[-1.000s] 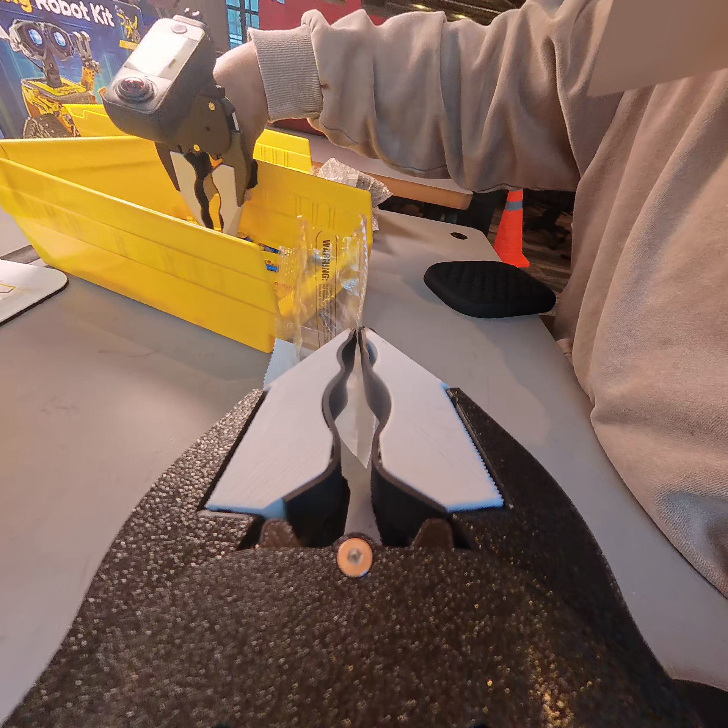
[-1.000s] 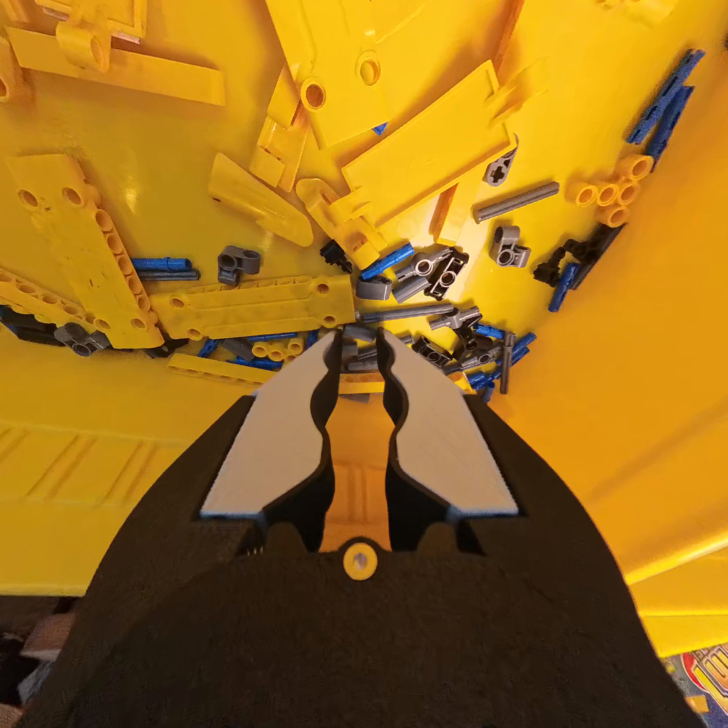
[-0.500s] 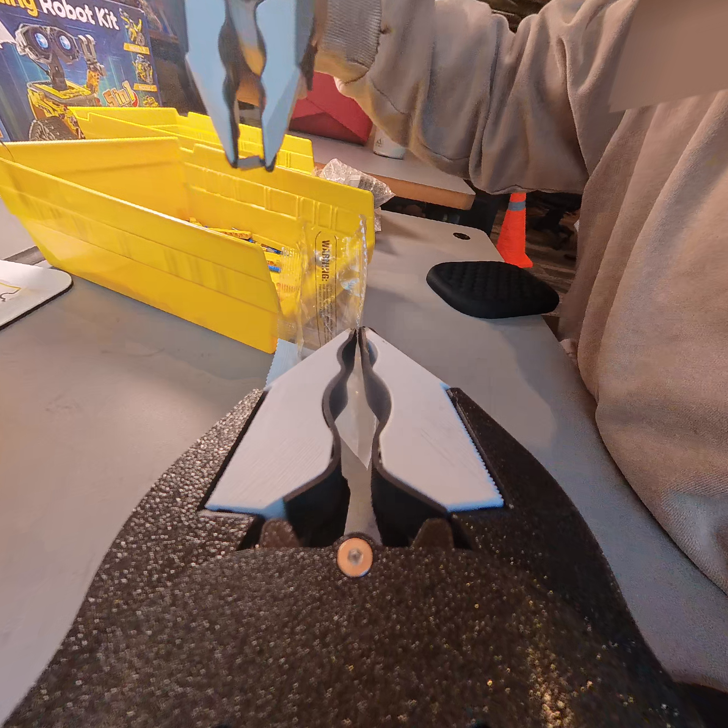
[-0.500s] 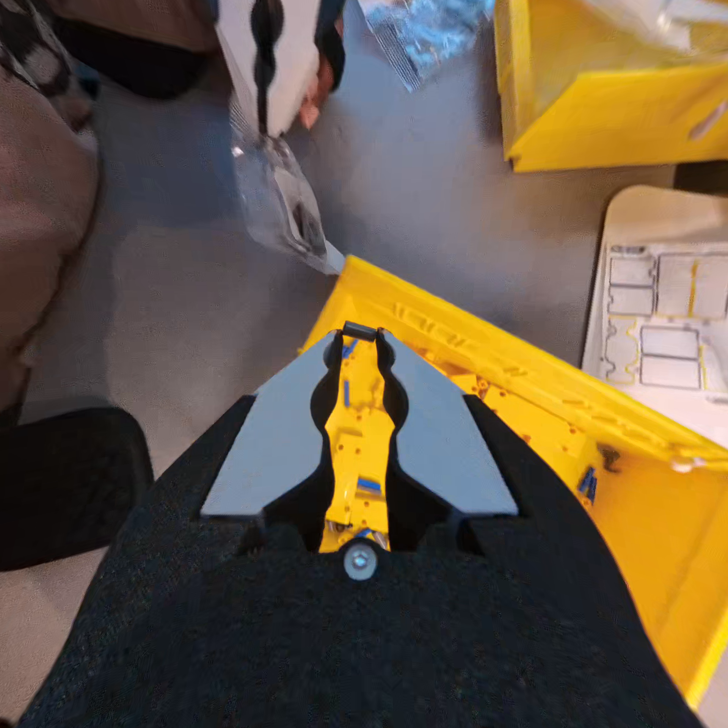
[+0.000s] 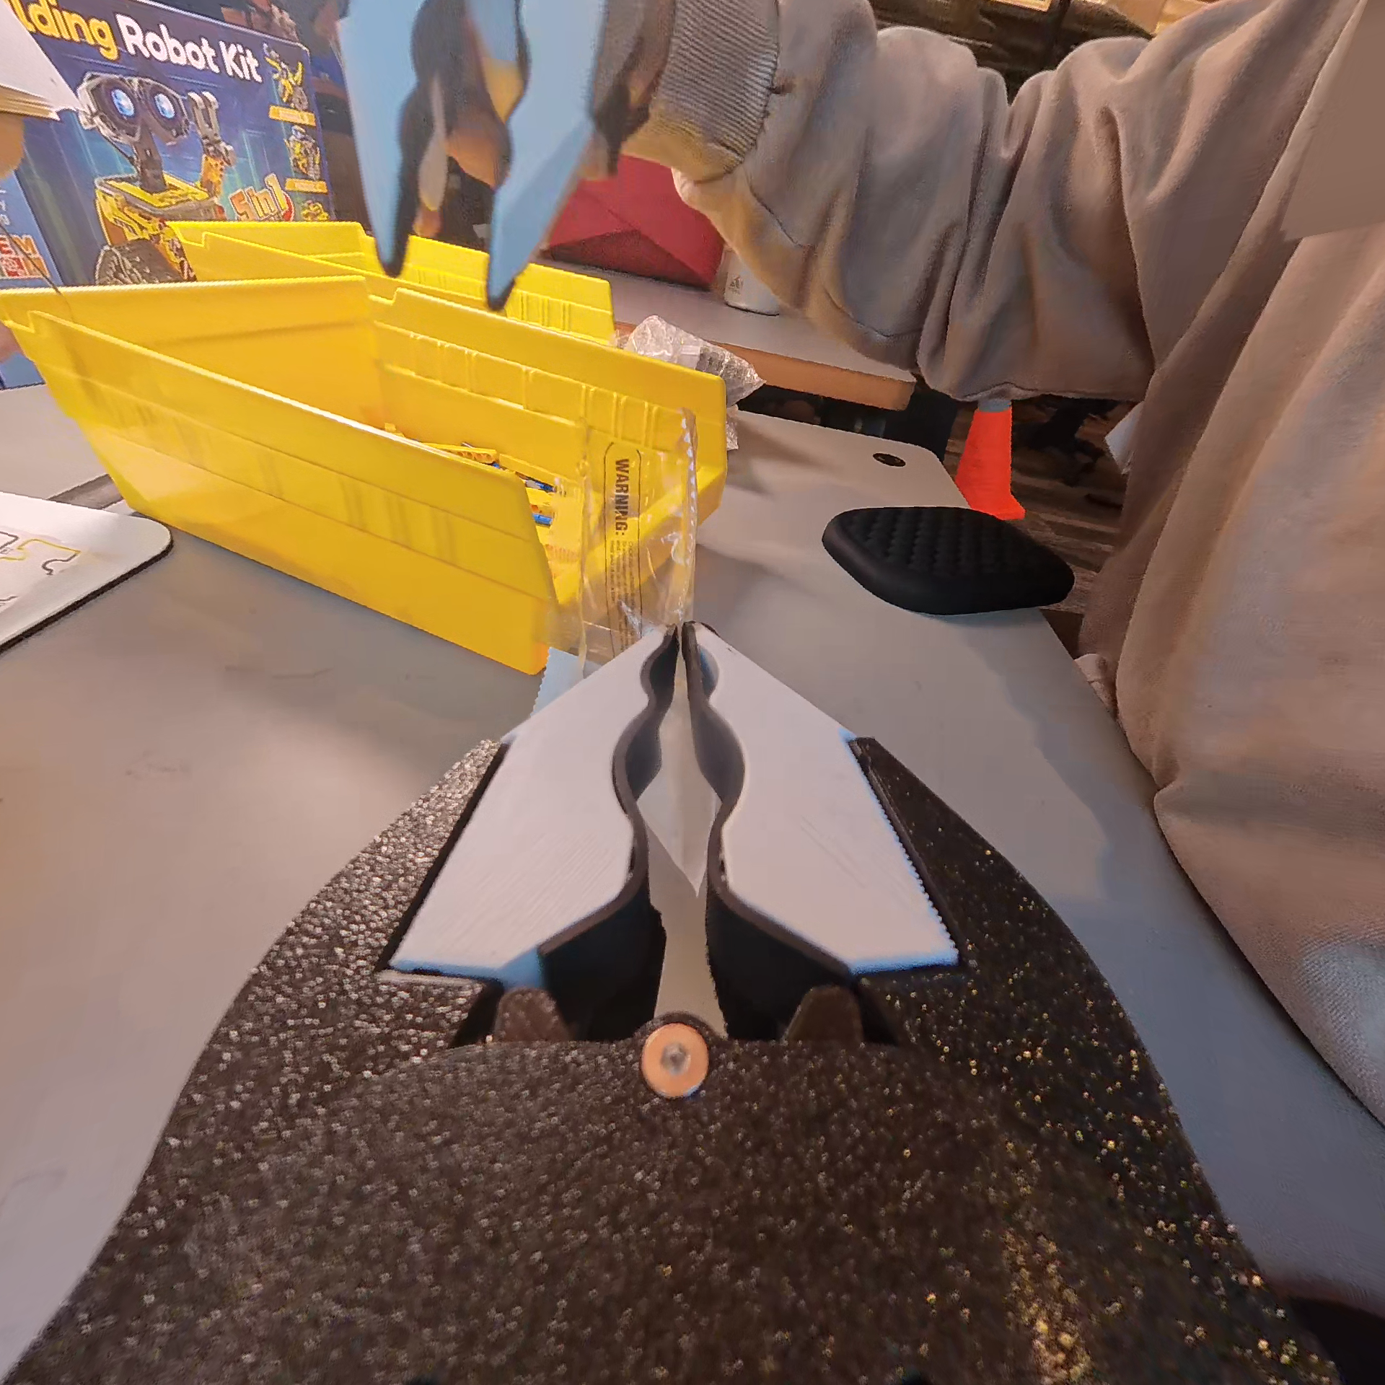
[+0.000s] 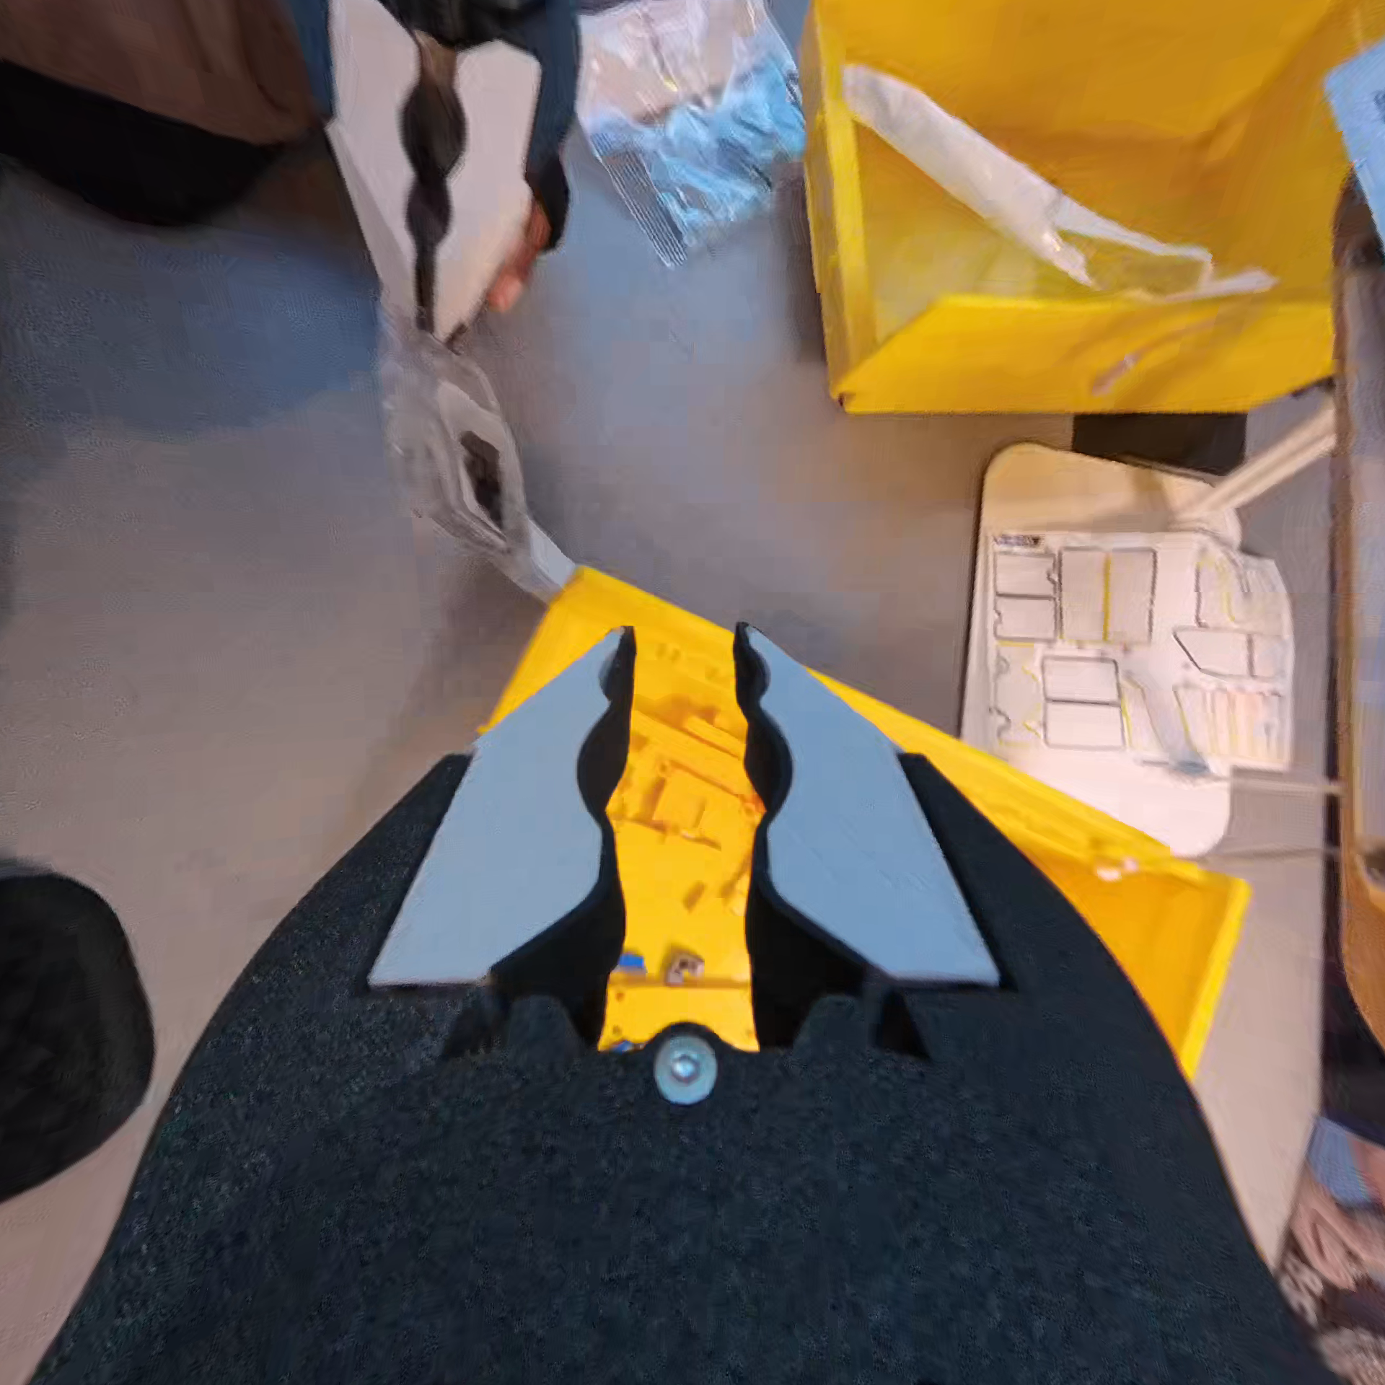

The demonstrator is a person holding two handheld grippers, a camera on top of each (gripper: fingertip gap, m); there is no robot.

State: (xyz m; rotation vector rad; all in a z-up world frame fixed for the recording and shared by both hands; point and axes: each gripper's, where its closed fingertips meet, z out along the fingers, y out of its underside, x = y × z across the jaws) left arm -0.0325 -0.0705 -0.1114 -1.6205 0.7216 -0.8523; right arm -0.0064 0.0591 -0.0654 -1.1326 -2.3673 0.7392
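Note:
My left gripper (image 5: pixel 680 637) is shut on the edge of a clear plastic bag (image 5: pixel 637 539) and holds it upright beside the near corner of a yellow bin (image 5: pixel 300 480). My right gripper (image 6: pixel 683 637) is open and empty, high above that bin (image 6: pixel 974 787), whose floor holds yellow, blue and grey building parts. In the left wrist view the right gripper (image 5: pixel 446 283) hangs above the bin and the bag. In the right wrist view the left gripper (image 6: pixel 435 330) and the bag (image 6: pixel 465 465) lie ahead to the left, the bag touching the bin's corner.
A second yellow bin (image 6: pixel 1049 352) with plastic wrap stands farther off. A bag of blue parts (image 6: pixel 689 127) lies by it. A white printed mat (image 6: pixel 1124 659), a black pad (image 5: pixel 944 558), a kit box (image 5: pixel 172 135) and a person's sleeve (image 5: pixel 974 225) surround the grey table.
My right gripper rose out of the bin with a small dark grey part between its tips, then opened; the part is gone from the tips. The left gripper and bag stayed put.

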